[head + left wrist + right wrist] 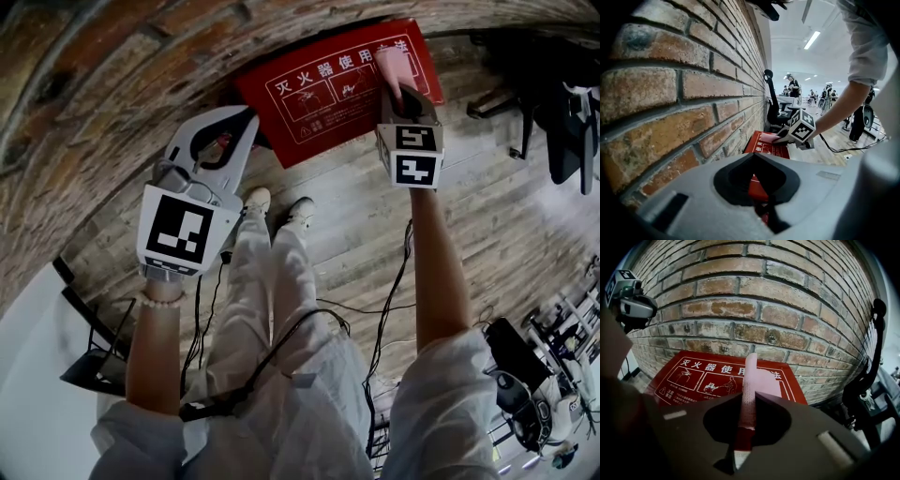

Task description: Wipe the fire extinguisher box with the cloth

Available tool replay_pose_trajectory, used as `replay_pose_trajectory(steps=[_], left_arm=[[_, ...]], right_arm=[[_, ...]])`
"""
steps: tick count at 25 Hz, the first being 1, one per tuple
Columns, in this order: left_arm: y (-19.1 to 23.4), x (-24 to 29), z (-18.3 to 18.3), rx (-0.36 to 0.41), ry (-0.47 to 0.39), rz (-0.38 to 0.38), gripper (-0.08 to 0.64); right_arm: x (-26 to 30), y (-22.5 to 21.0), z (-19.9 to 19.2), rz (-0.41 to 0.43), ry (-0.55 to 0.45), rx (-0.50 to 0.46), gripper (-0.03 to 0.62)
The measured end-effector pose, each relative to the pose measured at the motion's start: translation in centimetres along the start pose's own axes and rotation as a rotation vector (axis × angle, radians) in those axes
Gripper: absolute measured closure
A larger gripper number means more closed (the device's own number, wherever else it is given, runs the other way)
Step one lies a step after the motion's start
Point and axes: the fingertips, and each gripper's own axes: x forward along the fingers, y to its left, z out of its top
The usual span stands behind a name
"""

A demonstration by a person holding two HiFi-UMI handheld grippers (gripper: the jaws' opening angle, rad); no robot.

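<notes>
The red fire extinguisher box (328,89) with white print stands on the floor against the brick wall. My right gripper (399,94) is shut on a pink cloth (394,64), which lies pressed on the box's top right part. In the right gripper view the cloth (757,378) sticks out between the jaws onto the red box (693,380). My left gripper (246,120) hangs shut and holds nothing, just left of the box and apart from it. From the left gripper view, the box (765,146) and the right gripper (790,136) lie ahead.
The brick wall (141,66) runs along the top and left. Black cables (384,319) trail over the wooden floor (487,234). The person's shoes (281,206) stand just below the box. Dark chair bases (553,103) sit to the right. People stand far off (792,86).
</notes>
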Motion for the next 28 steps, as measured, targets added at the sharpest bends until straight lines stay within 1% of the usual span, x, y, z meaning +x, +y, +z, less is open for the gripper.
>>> replay_pose_trajectory(steps=[12, 19, 25, 28], left_arm=[[0.2, -0.6, -0.2, -0.01, -0.008, 0.012, 0.563], [0.5, -1.0, -0.7, -0.017, -0.007, 0.021, 0.563], [0.6, -1.3, -0.9, -0.019, -0.007, 0.022, 0.563], [0.7, -1.5, -1.0, -0.022, -0.008, 0.024, 0.563]], right_arm=[[-0.9, 7.4, 0.4, 0.153, -0.02, -0.075, 0.575], [-1.3, 11.3, 0.8, 0.231, -0.035, -0.089, 0.575], [-1.9, 15.1, 1.1, 0.309, -0.044, -0.146, 0.575], [-2.2, 17.1, 1.2, 0.352, -0.05, -0.191, 0.575]])
